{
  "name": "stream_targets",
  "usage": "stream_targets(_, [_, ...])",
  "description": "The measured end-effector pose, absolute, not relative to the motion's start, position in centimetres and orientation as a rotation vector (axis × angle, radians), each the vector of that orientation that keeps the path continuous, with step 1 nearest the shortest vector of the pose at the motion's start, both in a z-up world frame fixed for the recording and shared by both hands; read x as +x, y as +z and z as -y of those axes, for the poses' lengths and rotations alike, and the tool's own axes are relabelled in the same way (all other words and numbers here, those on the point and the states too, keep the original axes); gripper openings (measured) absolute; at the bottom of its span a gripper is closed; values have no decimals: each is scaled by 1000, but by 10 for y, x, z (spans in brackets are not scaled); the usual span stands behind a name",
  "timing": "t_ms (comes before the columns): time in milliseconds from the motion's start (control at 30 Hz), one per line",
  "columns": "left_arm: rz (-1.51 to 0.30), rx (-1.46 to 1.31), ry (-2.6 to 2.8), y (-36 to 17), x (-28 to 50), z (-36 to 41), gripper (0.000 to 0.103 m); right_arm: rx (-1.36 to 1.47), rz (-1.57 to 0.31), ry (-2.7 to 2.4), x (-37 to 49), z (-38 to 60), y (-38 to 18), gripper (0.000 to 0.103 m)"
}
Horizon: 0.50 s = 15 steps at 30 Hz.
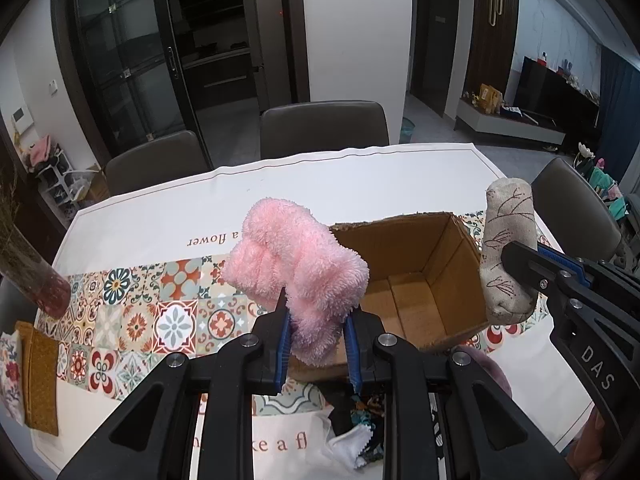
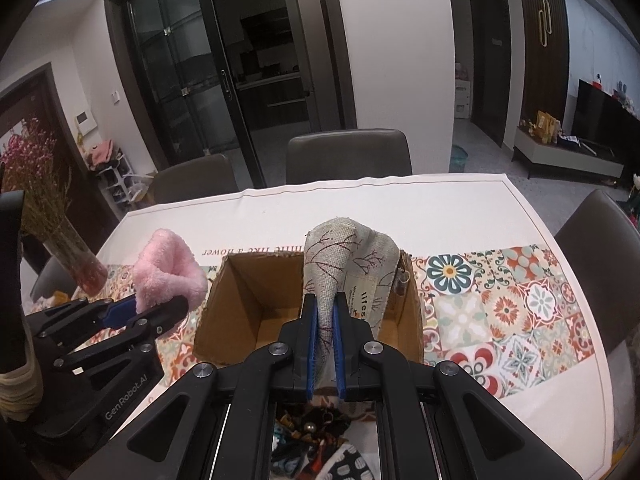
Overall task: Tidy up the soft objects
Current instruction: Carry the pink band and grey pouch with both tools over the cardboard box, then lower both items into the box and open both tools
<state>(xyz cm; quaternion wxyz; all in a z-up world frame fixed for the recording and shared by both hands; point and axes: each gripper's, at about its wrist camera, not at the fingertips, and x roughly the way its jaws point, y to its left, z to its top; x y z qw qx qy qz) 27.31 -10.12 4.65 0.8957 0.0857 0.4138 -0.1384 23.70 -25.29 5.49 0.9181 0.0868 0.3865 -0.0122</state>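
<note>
My left gripper (image 1: 316,300) is shut on a fluffy pink cloth (image 1: 288,256), held in the air just left of an open cardboard box (image 1: 412,264). In the right wrist view the same pink cloth (image 2: 168,276) and left gripper (image 2: 176,300) sit left of the box (image 2: 240,300). My right gripper (image 2: 325,300) is shut on a beige linen pouch (image 2: 344,256) printed with brown branches, held over the box's right half. The left wrist view shows that pouch (image 1: 506,248) at the box's right side in the right gripper (image 1: 510,258). The box's floor is bare.
The table (image 1: 360,172) wears a white cloth with a tiled pattern band. A glass vase (image 2: 76,256) of dried flowers stands at the left. Folded mustard and floral cloths (image 1: 38,368) lie at the near left. Loose patterned fabrics (image 2: 316,432) lie under the grippers. Chairs (image 1: 324,128) ring the table.
</note>
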Motion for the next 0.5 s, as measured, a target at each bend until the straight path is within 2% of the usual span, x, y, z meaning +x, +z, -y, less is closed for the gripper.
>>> stream_targets(500, [-886,178,-303,31,318,119,24,195,-823,-27,273,263,42,9])
